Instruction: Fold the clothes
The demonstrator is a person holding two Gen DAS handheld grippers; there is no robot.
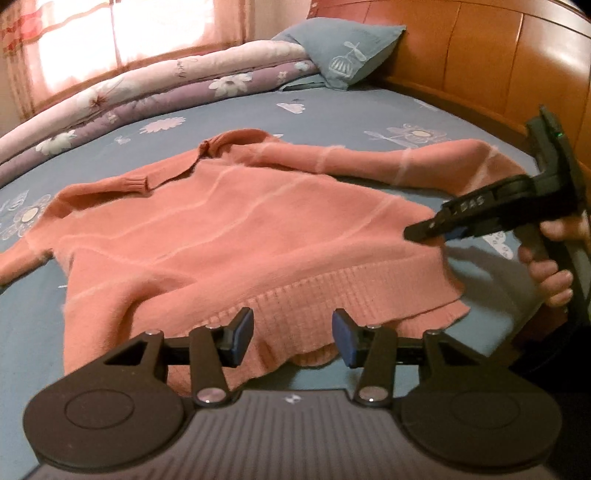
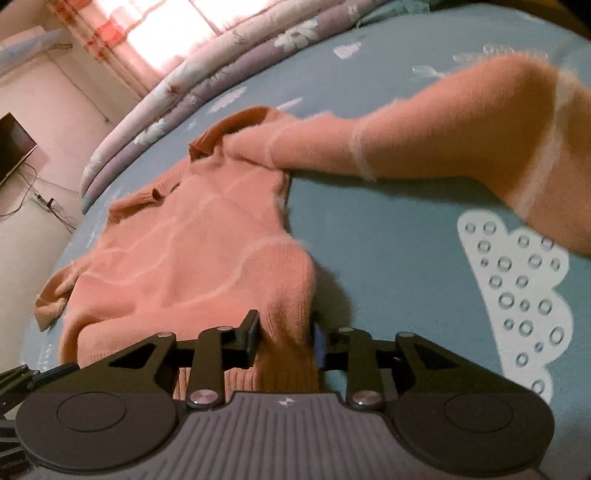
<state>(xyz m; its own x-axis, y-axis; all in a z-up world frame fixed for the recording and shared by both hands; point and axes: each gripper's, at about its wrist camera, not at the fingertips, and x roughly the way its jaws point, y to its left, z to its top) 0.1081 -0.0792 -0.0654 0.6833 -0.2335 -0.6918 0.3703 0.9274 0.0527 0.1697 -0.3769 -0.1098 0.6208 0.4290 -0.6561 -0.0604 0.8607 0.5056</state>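
Note:
A pink sweater with pale stripes (image 1: 236, 229) lies spread on the blue bed sheet (image 1: 332, 110), ribbed hem toward me, one sleeve (image 1: 406, 155) stretched out to the right. My left gripper (image 1: 292, 336) hangs over the middle of the hem, its jaws apart; the hem lies between the blue pads (image 1: 242, 334) without being pinched. A hand holds my right gripper (image 1: 428, 232) at the sweater's right hem corner. In the right wrist view that gripper (image 2: 286, 341) has a bunched ridge of sweater (image 2: 184, 251) filling the gap between its pads. The long sleeve (image 2: 461, 136) runs off to the right.
A rolled floral quilt (image 1: 166, 88) lines the far side of the bed, with a blue pillow (image 1: 343, 51) against the wooden headboard (image 1: 498, 62). A curtained window (image 1: 122, 26) glows behind. Beyond the bed's left edge are a dark screen (image 2: 14, 147) and cables (image 2: 44, 203) on the floor.

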